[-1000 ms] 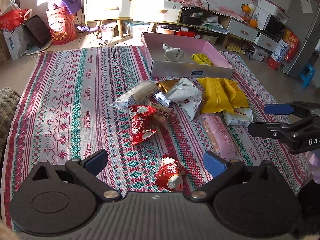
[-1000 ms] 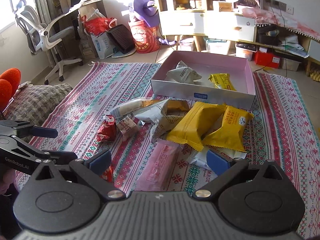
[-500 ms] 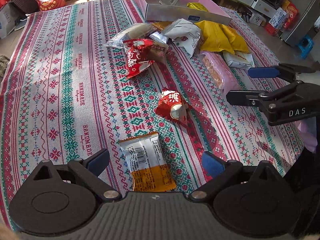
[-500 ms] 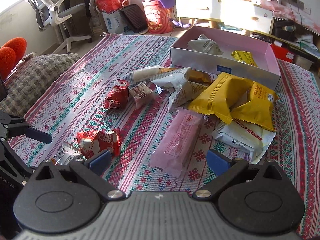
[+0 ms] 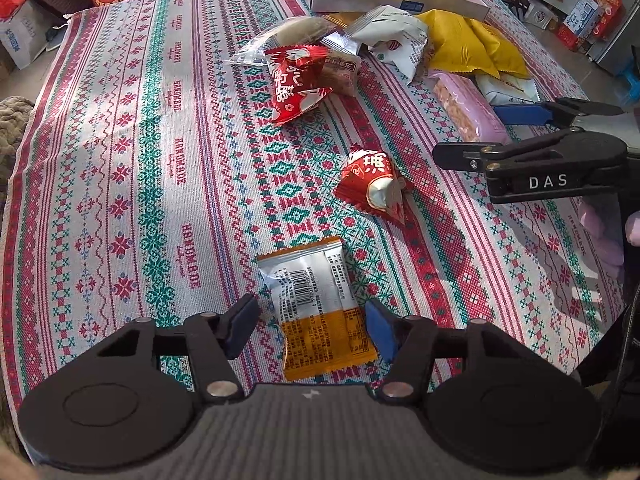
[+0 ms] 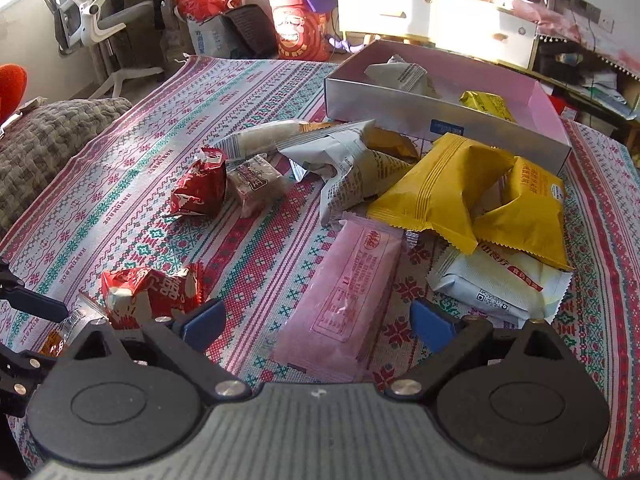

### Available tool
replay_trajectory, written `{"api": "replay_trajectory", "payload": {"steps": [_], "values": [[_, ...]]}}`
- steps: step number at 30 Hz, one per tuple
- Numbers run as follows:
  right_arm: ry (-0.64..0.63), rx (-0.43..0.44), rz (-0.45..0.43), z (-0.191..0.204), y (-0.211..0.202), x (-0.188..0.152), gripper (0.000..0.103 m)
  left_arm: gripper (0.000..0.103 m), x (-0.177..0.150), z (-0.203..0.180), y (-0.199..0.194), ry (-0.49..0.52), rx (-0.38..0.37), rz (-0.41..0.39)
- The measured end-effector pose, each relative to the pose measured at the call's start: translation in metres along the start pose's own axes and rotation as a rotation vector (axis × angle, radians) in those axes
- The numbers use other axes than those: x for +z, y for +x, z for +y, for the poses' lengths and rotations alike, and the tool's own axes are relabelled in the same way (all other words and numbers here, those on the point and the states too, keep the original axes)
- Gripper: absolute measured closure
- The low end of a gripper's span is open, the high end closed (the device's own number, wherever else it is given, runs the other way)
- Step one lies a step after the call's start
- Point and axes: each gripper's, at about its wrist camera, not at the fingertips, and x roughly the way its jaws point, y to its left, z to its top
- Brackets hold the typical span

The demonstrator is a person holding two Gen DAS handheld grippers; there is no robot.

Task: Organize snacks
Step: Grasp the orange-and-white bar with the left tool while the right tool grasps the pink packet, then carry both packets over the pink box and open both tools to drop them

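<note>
My left tongs (image 5: 310,326) are spread, one pad on each side of the white-and-orange packet (image 5: 316,312), which lies flat on the patterned cloth (image 5: 132,184) covering the surface. I cannot tell whether the pads touch the wrapper. My right tongs (image 6: 314,322) are also spread, with the near end of the pink bar (image 6: 346,292) lying between the pads, not gripped.

Surroundings, left wrist view:
- A red candy packet (image 5: 374,184) lies beyond the white-and-orange packet, apart from it.
- The right tongs' body crosses the right side of this view, above the cloth near the red candy packet.
- A second red packet (image 5: 298,82) lies farther off, touching the main snack pile.

Surroundings, right wrist view:
- The yellow packets (image 6: 468,196) overlap each other and rest on a white packet (image 6: 500,288) just right of the pink bar.
- A grey printed packet (image 6: 352,168) lies behind the pink bar's far end.
- The pink box (image 6: 444,112) stands open behind the pile and holds a grey packet (image 6: 400,74) and a small yellow packet (image 6: 486,104).

Edges and room:
- The cloth is bare across the left half of the left wrist view, up to its far edge.
- A knitted grey cushion (image 6: 52,136) borders the cloth's left edge.
- The pile blocks the straight line from the pink bar to the box's near wall.
</note>
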Motion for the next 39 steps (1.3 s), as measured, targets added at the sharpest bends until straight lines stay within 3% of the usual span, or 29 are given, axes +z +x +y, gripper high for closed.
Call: {"api": "replay_trajectory", "payload": {"steps": [5, 19, 26, 39], "values": [[-0.018, -0.017, -0.008, 0.003, 0.004, 0.0, 0.011, 0.053, 0.004, 0.002, 0.001, 0.002, 0.03, -0.006], [-0.033, -0.05, -0.02, 0.003, 0.002, 0.002, 0.045, 0.055, 0.007, 0.006, 0.002, -0.014, 0.054, -0.04], [-0.025, -0.037, -0.007, 0.003, -0.001, 0.007, 0.072, 0.055, 0.011, 0.009, 0.003, -0.034, 0.057, -0.063], [-0.012, 0.013, 0.005, 0.008, -0.015, 0.017, 0.074, 0.055, 0.017, 0.01, -0.01, -0.062, 0.017, -0.116]]}}
